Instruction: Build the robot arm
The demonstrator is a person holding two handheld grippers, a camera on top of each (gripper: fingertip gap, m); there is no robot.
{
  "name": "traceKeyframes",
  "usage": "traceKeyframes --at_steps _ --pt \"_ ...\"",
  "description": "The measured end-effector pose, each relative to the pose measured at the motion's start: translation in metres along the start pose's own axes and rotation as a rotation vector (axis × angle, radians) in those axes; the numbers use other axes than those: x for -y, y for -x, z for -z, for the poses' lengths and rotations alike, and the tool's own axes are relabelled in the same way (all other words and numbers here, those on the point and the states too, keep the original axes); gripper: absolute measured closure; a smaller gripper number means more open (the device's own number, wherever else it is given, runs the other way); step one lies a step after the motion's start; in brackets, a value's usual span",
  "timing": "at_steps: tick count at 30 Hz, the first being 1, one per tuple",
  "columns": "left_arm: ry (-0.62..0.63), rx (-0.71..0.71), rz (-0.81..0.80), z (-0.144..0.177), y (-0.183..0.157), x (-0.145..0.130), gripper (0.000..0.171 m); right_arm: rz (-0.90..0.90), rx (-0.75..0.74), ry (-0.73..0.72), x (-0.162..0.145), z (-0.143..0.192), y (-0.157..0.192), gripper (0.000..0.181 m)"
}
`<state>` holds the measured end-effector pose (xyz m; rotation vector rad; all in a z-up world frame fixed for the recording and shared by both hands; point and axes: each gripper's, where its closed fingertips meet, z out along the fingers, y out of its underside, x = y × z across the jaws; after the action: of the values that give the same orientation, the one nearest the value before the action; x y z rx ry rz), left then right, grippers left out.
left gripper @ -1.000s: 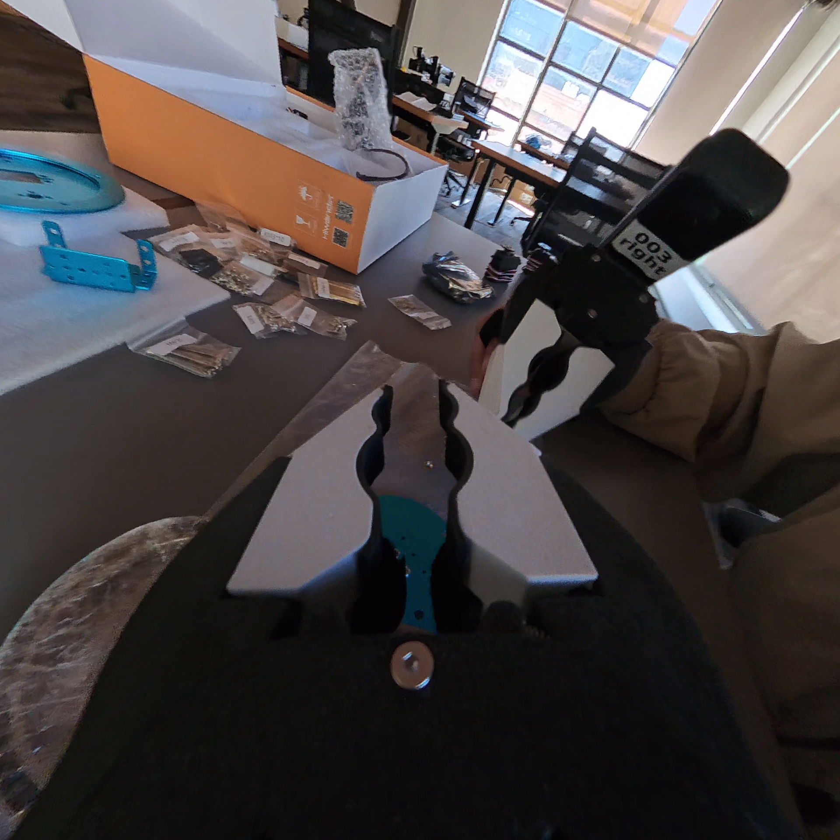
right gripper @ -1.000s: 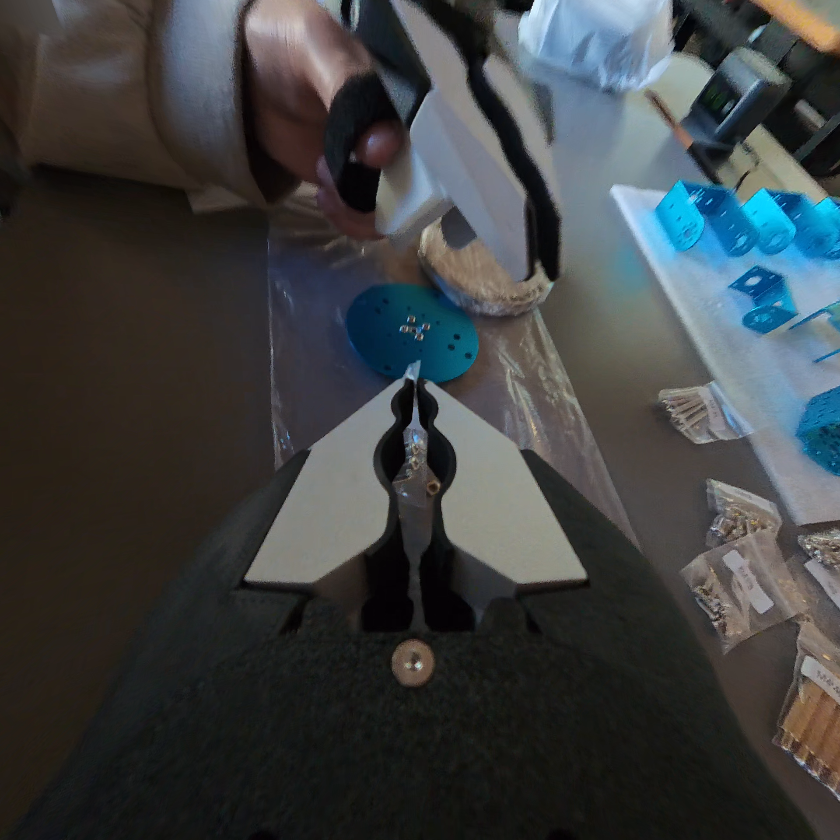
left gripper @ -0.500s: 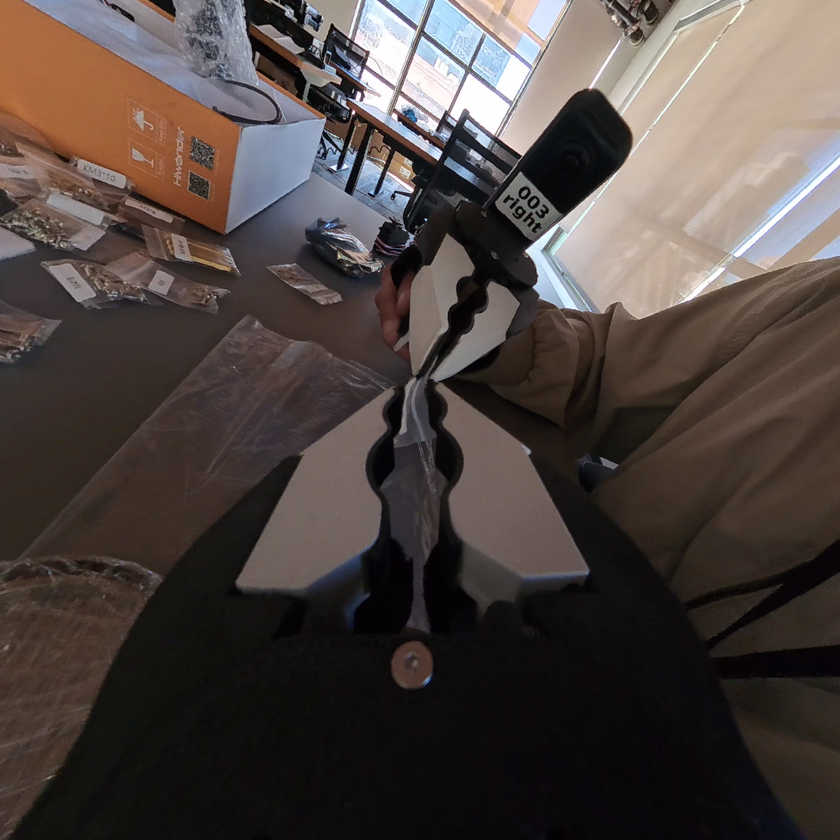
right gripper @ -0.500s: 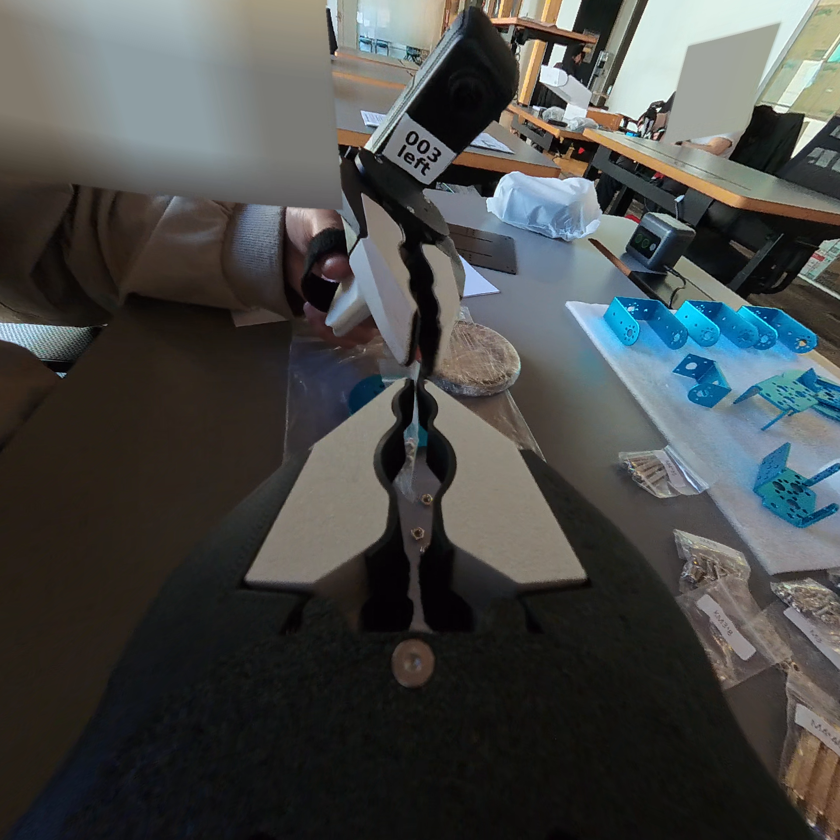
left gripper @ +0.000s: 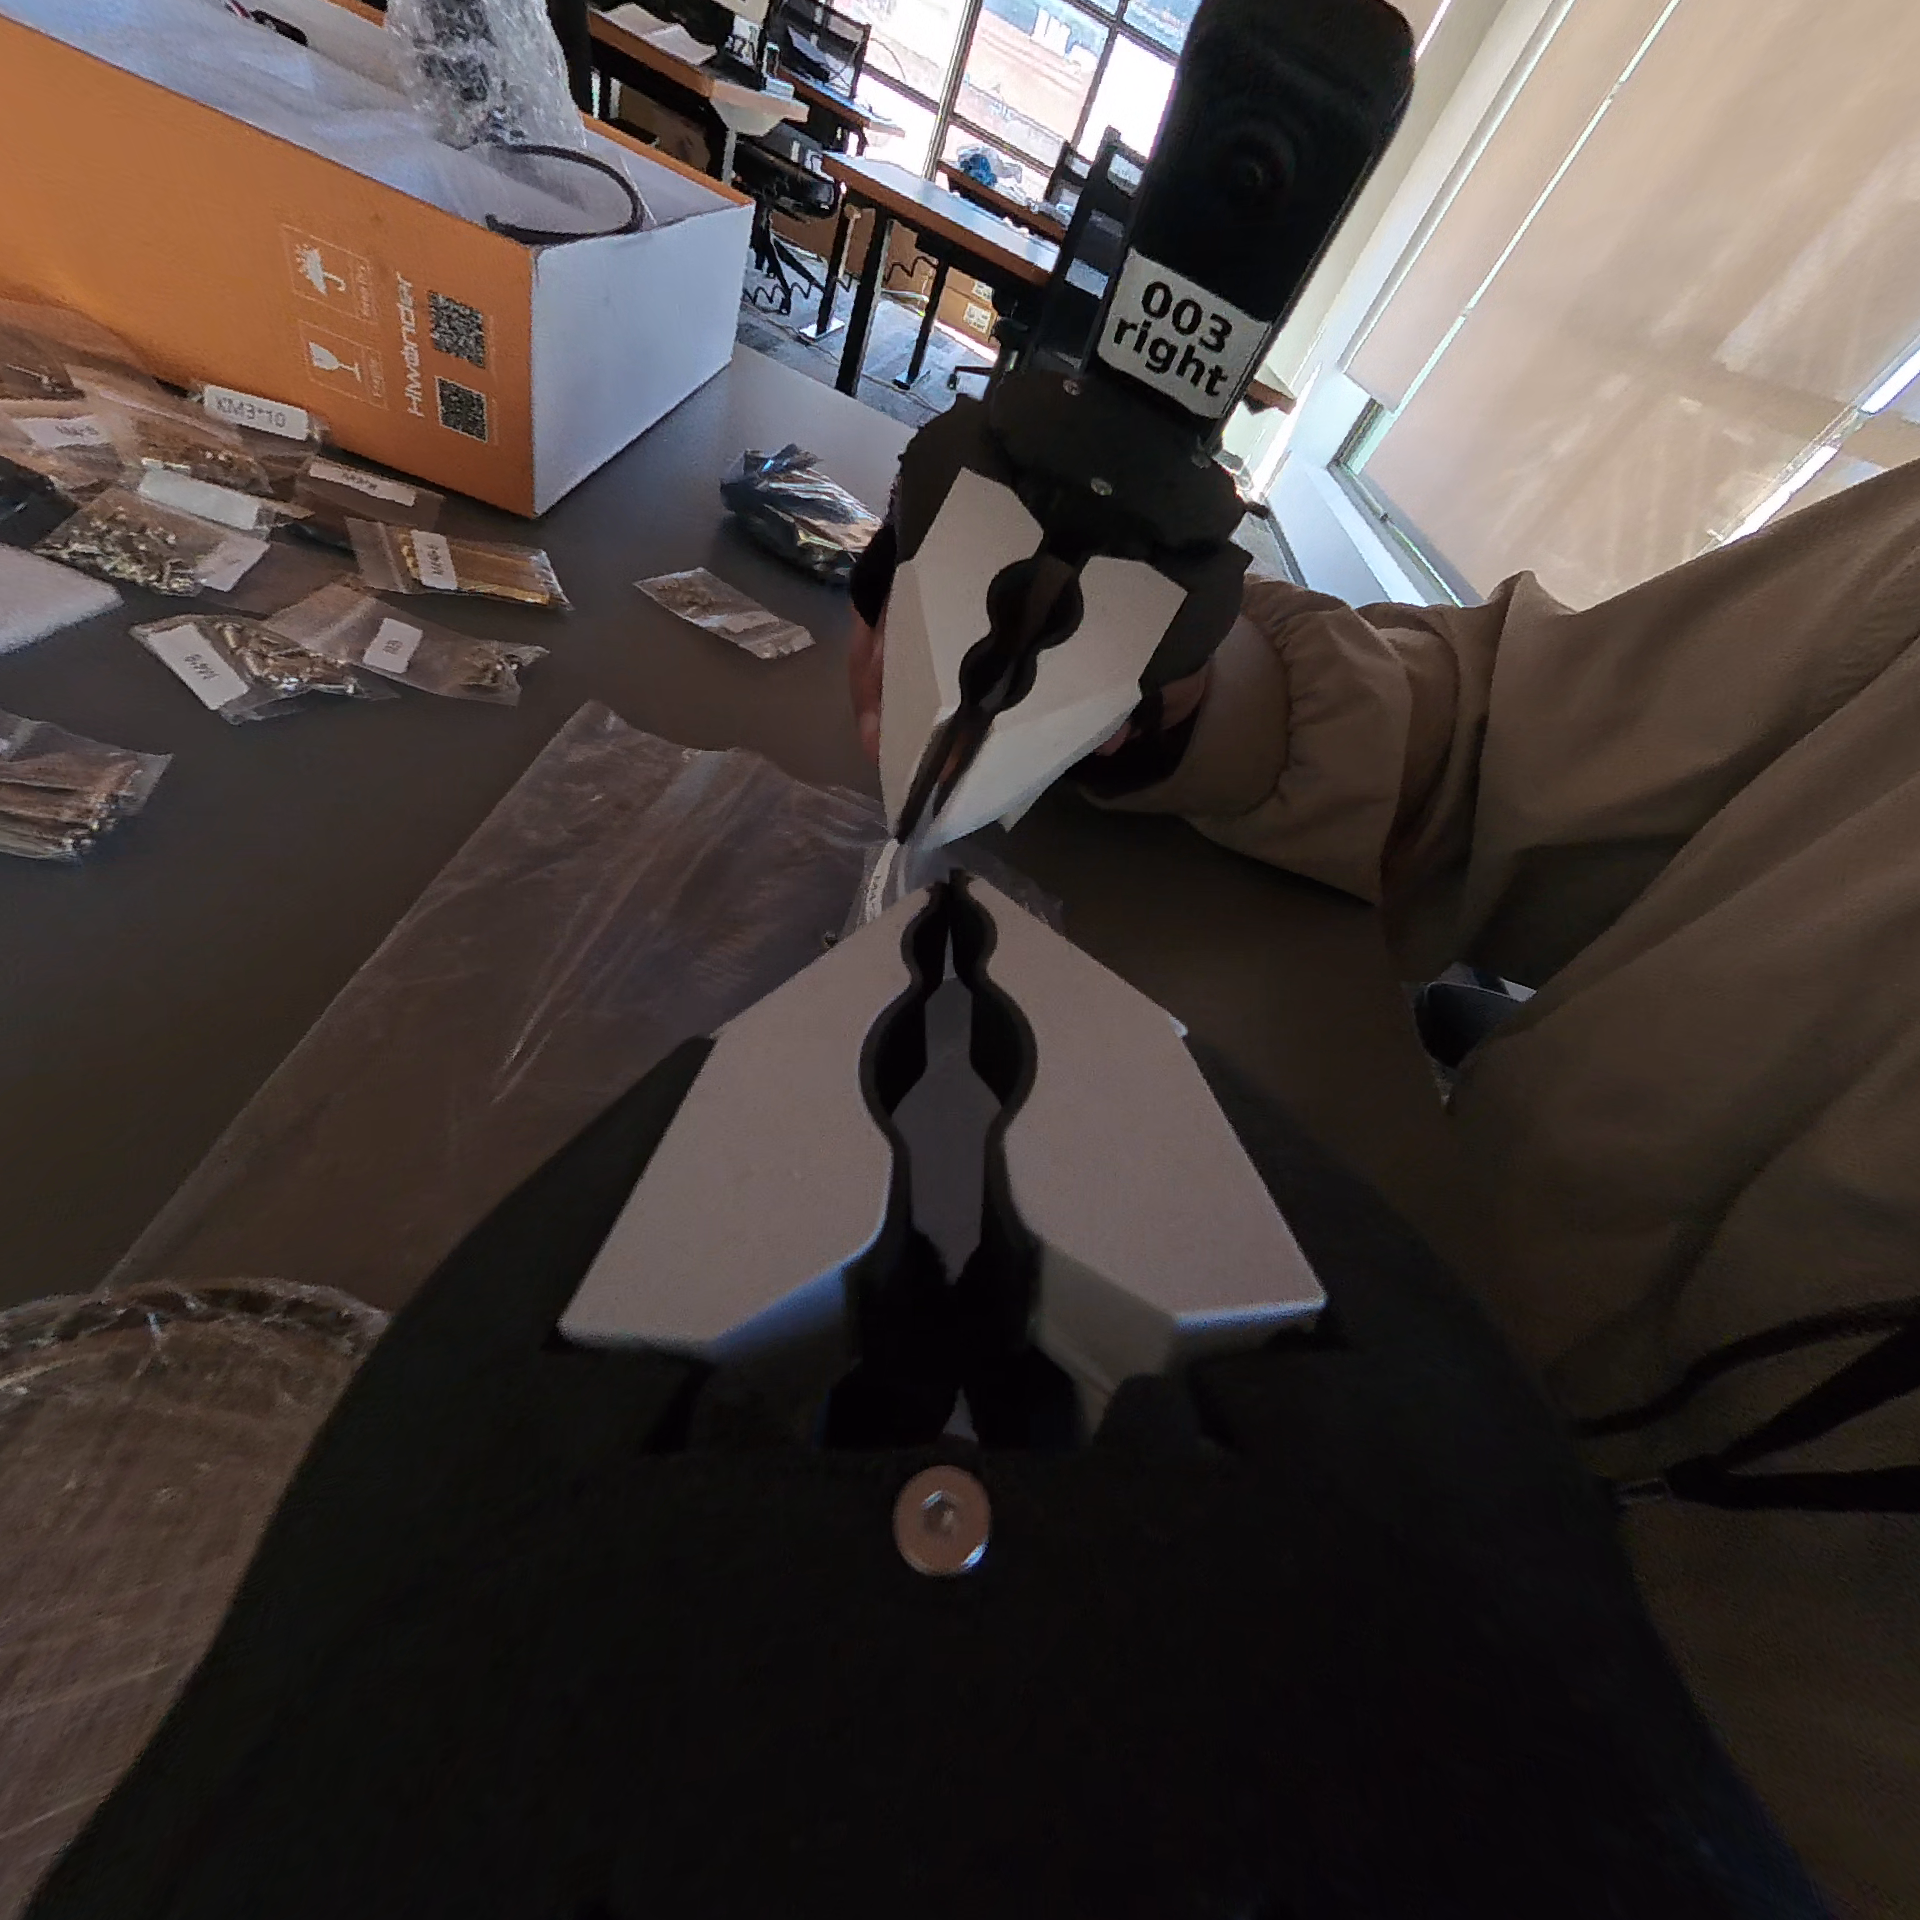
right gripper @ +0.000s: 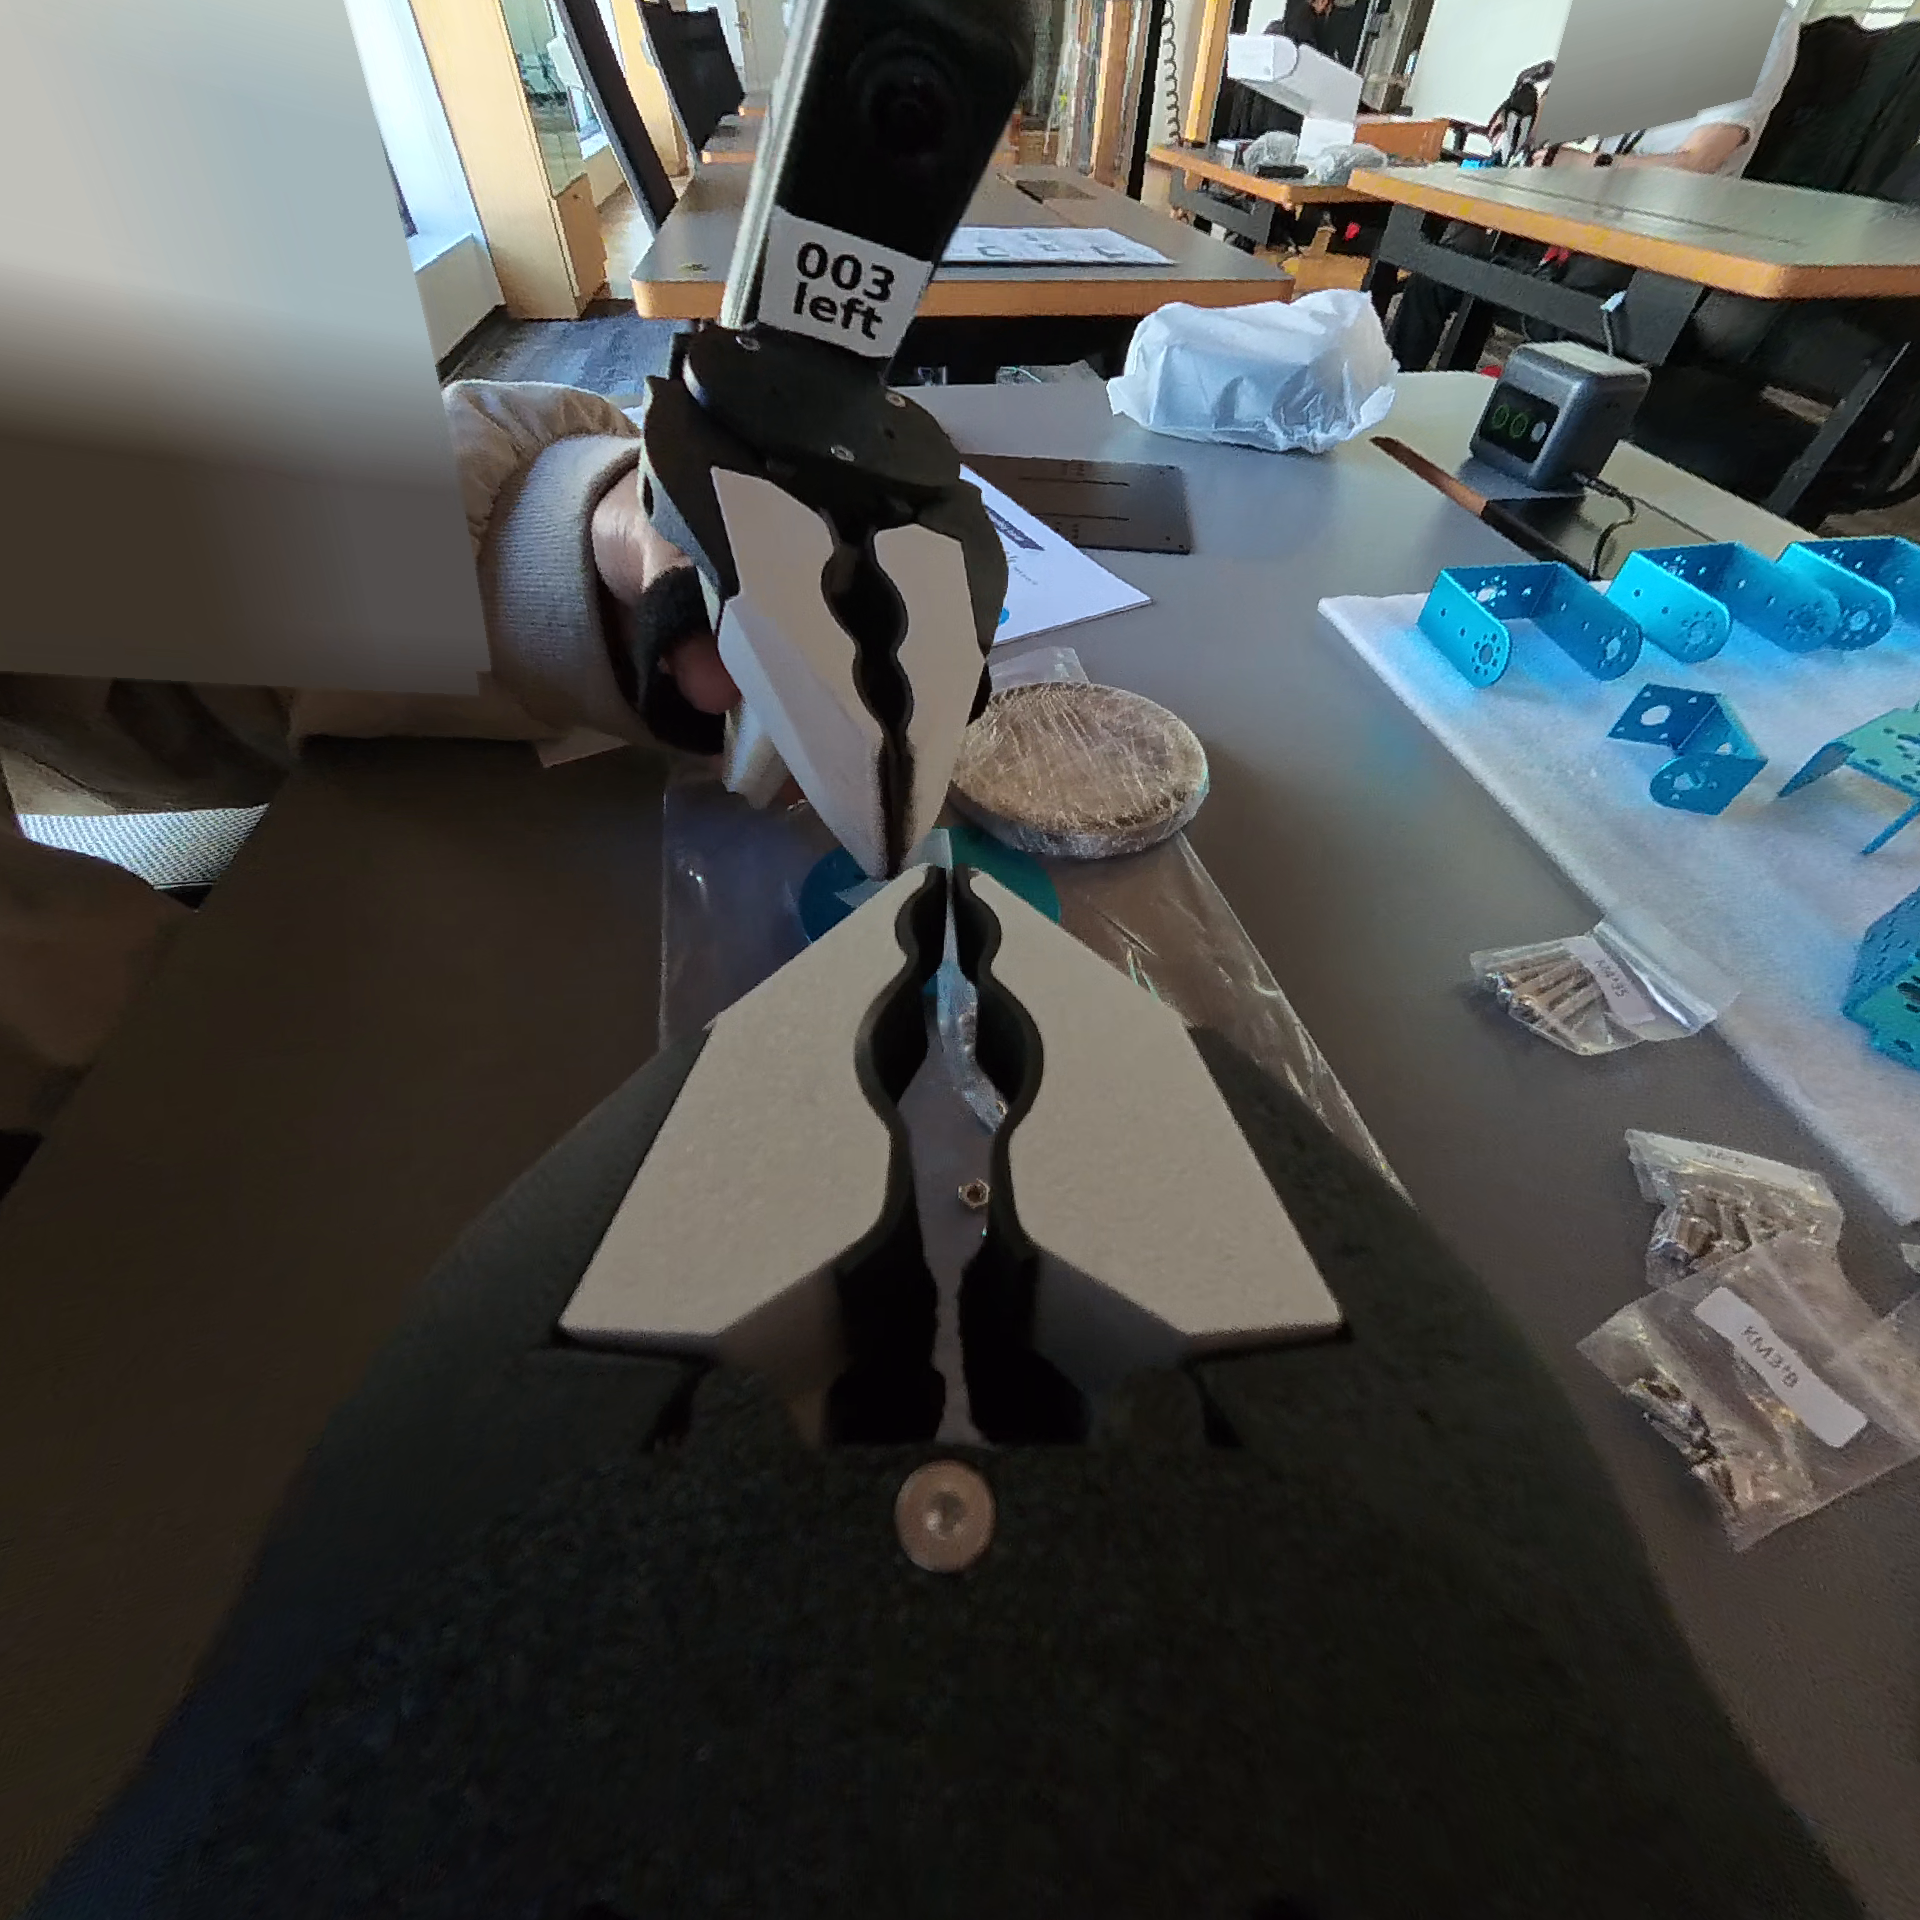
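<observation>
In the left wrist view, the left gripper [left gripper: 951, 894] has its jaws closed to a thin slit. At the very tips it pinches the edge of a small clear bag [left gripper: 902, 868], of which only a pale corner shows here. The right gripper [left gripper: 920, 826] comes from the opposite side, tip against tip, and its jaws are also pressed together. Under both lies a large flat plastic sheet [left gripper: 582, 894] on the dark table [left gripper: 208, 883]. Farther left are many small screw packets [left gripper: 249, 655] and an orange and white box [left gripper: 343, 249].

In the right wrist view, the right gripper [right gripper: 948, 883] is closed on the same small clear bag [right gripper: 951, 1039]; the film hangs down between its fingers, and loose nuts [right gripper: 974, 1193] sit inside. The left gripper [right gripper: 891, 852] meets it from above, closed on the top edge of the bag, as far as I can judge. Just behind the tips a blue round plate [right gripper: 831, 883] lies on the sheet, beside a wrapped disc [right gripper: 1081, 769]. To the right, blue brackets [right gripper: 1517, 623] rest on white foam [right gripper: 1714, 862].

I think both grips sit on the same edge of the bag. To manage this well, both should keep a firm pinch and any pull should be gentle, with the bag over the sheet, so the thin film does not slip and the nuts do not scatter.
</observation>
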<state>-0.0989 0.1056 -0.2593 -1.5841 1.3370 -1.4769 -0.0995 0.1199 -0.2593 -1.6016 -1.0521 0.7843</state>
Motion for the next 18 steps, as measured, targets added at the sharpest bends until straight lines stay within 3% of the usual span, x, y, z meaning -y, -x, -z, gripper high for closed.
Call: traceKeyframes --at_steps 6,11,15,18 --pt "-0.012 0.027 0.045 0.001 0.009 0.0 0.171 -0.046 0.001 0.046 -0.011 -0.003 -0.004 0.18" --pt "-0.006 0.041 0.076 0.002 0.014 -0.002 0.171 -0.071 -0.023 0.065 -0.009 0.0 -0.007 0.169" --pt "-0.01 0.058 0.083 0.003 0.016 -0.001 0.171 -0.064 -0.075 0.091 -0.003 0.011 -0.014 0.172" --pt "-0.011 0.061 0.114 0.003 0.019 -0.003 0.171 -0.228 0.092 0.111 0.0 0.009 0.012 0.174"
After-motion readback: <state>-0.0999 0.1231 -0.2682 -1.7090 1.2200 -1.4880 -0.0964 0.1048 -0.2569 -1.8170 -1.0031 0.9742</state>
